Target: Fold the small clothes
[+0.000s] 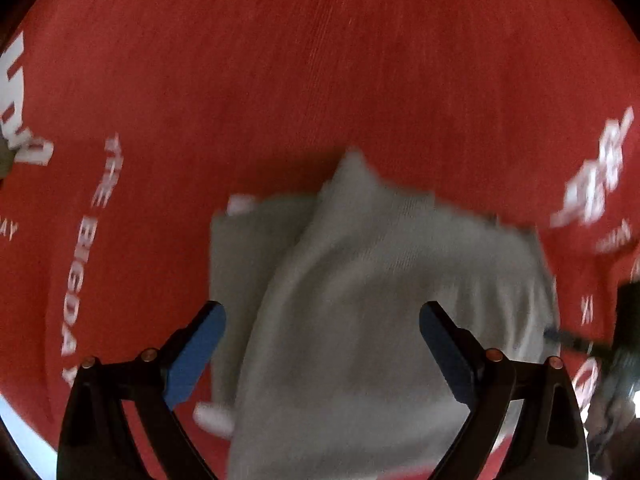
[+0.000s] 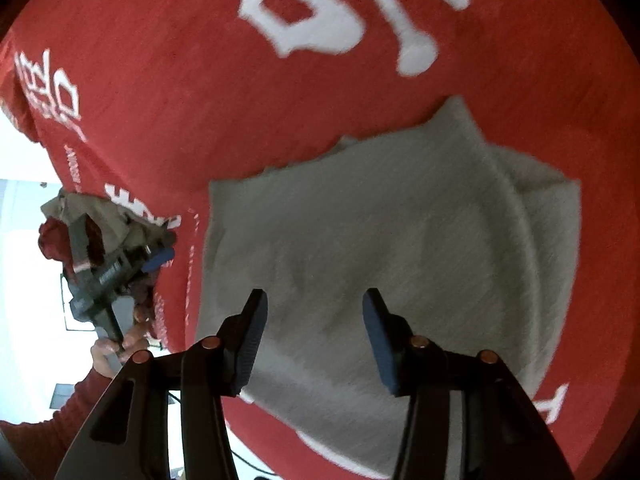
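A small grey garment (image 1: 360, 280) lies folded on a red cloth-covered table, with one layer lapped over another. In the left wrist view my left gripper (image 1: 322, 308) hangs above it pointing almost straight down. It is open wide, and nothing sits between its blue pads (image 1: 196, 352). The right wrist view shows the same grey garment (image 2: 380, 232) under my right gripper (image 2: 315, 294), which is also open and holds nothing. My left gripper (image 2: 164, 248) appears there at the left, held by a hand (image 2: 116, 348) in a red sleeve. Both views are blurred.
The red tablecloth (image 1: 280, 80) carries white lettering (image 2: 320, 12). Olive and dark red clothes (image 2: 84, 212) are bunched at the table's left edge, behind the left gripper. A bright floor (image 2: 24, 280) shows past that edge. My right gripper (image 1: 588, 346) shows blurred at the left wrist view's right edge.
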A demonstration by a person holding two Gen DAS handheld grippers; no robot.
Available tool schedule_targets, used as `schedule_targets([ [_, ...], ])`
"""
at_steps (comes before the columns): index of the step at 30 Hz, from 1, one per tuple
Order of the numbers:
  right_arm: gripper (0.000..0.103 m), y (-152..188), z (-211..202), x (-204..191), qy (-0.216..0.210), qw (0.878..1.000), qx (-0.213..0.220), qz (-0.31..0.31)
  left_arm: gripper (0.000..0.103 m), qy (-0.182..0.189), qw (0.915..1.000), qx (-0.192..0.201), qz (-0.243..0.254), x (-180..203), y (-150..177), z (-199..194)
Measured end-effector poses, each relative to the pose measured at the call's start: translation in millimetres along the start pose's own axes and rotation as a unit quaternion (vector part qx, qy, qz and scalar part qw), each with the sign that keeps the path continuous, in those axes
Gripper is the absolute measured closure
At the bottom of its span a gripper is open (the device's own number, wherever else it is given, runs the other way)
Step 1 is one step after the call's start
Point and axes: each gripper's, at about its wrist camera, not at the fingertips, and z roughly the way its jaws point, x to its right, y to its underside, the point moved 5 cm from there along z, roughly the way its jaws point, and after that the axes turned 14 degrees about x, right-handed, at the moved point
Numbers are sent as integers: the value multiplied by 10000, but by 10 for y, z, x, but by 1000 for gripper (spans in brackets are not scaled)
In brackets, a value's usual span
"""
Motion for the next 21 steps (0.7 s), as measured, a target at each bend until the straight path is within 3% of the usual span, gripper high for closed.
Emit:
schedule_targets([
  [7, 49, 666, 233, -373, 42, 9991, -387, -173, 6, 384, 9965, -717, 182, -150, 868, -97],
  [9, 49, 864, 285, -481, 56, 9990, -436, -79, 8, 543, 9955, -756, 193, -192, 968, -123],
  [11, 49, 997, 304, -541, 68, 9989, -455, 46, 18, 761, 9939, -782, 187, -202, 997, -118],
  [15, 49, 1368, 315, -594, 48, 9970, -517, 569, 20, 1093, 9907, -804, 140, -199, 966, -89],
  [16, 49, 1463, 355, -596, 37, 9954, -546, 791, 23, 1189, 9892, -841, 137, -194, 965, -67],
  [18, 49, 1565, 475, -582, 53, 9915, -512, 1193, 42, 1284, 9873, -914, 175, -259, 964, -52],
  [20, 49, 1617, 585, -533, 84, 9870, -388, 1557, 53, 1387, 9849, -1028, 139, -267, 987, -2],
  [21, 49, 1625, 632, -489, 95, 9838, -301, 1763, 74, 1461, 9832, -1087, 122, -251, 1011, 27],
])
